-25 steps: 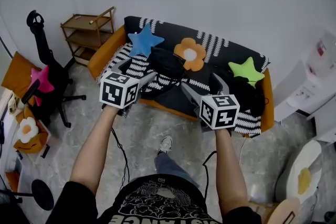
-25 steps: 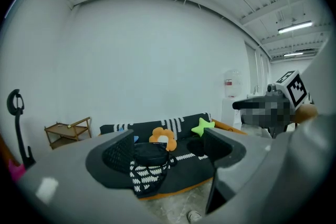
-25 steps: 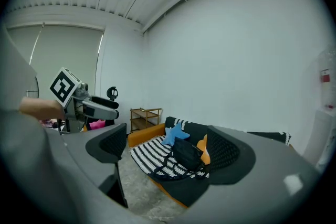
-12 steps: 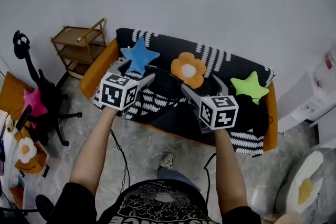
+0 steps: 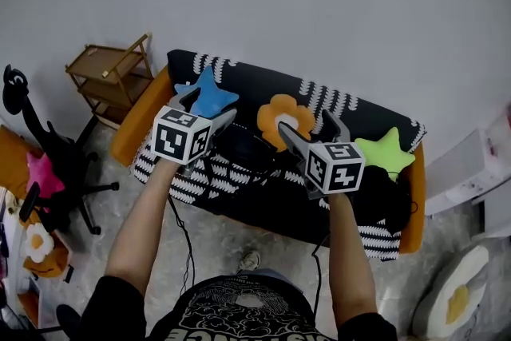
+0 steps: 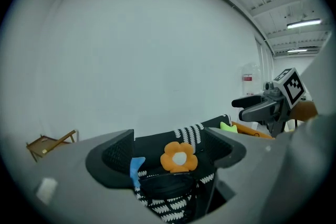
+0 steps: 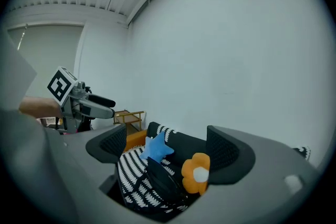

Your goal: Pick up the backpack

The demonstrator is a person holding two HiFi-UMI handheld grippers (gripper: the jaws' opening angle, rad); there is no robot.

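A black backpack (image 5: 243, 149) lies on the seat of a sofa (image 5: 140, 117) draped in a black and white throw, between a blue star cushion (image 5: 209, 94) and an orange flower cushion (image 5: 284, 118). My left gripper (image 5: 206, 105) hangs open in the air over the sofa's left part, short of the backpack. My right gripper (image 5: 307, 124) is open too, just right of the backpack. The left gripper view frames the backpack (image 6: 167, 185) low between the open left gripper (image 6: 173, 147) jaws. In the right gripper view the backpack (image 7: 163, 182) sits below the open right gripper (image 7: 168, 148).
A green star cushion (image 5: 386, 152) and a dark bundle (image 5: 377, 189) occupy the sofa's right end. A wooden shelf cart (image 5: 108, 74) stands left of the sofa, with a black office chair (image 5: 36, 136) further left. White furniture (image 5: 477, 172) stands at the right.
The person has stepped closer to the sofa, and both grippers have moved forward over its seat. Both stay open and hold nothing.
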